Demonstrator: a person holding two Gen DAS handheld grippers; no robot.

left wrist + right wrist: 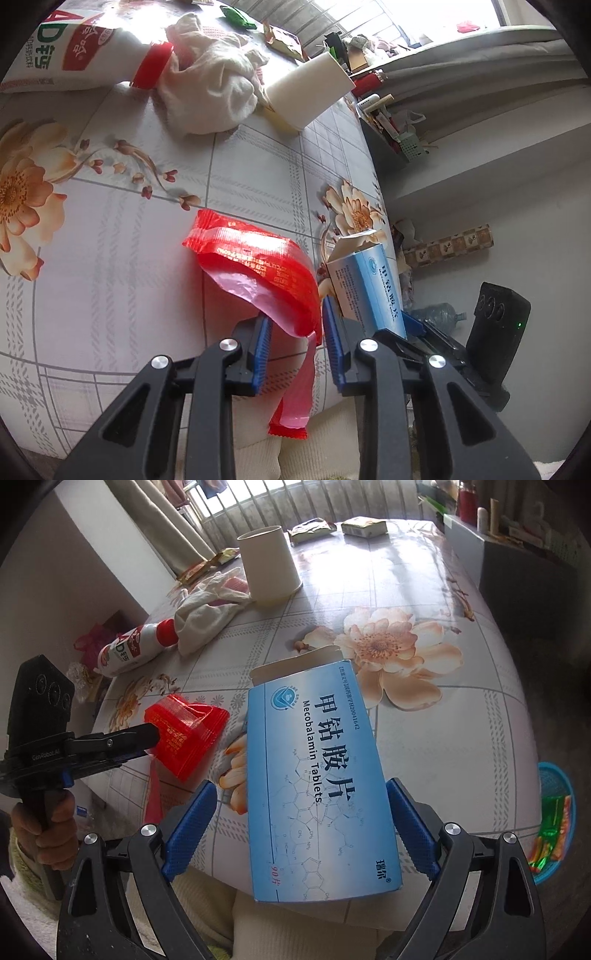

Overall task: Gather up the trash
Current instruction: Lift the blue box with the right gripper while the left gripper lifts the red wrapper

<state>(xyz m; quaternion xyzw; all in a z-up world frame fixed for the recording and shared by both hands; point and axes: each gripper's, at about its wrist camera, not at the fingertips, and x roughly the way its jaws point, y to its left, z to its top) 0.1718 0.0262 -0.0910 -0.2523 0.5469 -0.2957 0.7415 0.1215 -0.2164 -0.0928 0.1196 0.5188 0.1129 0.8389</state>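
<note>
My left gripper (295, 325) is shut on a red plastic wrapper (258, 262), held at the table's near edge; one end hangs down between the fingers. It also shows in the right wrist view (184, 734). My right gripper (299, 823) stands wide around a blue medicine box (317, 775) with an open flap. The box lies between the jaws; the left pad (190, 823) stands apart from it, so I cannot tell the grip. The box also shows in the left wrist view (365, 288).
On the flowered tablecloth (424, 720) lie a white bottle with a red cap (136, 650), a crumpled white cloth (207, 609), an upturned paper cup (267, 565) and several packets at the far edge. A blue basket (554, 819) with wrappers sits on the floor at right.
</note>
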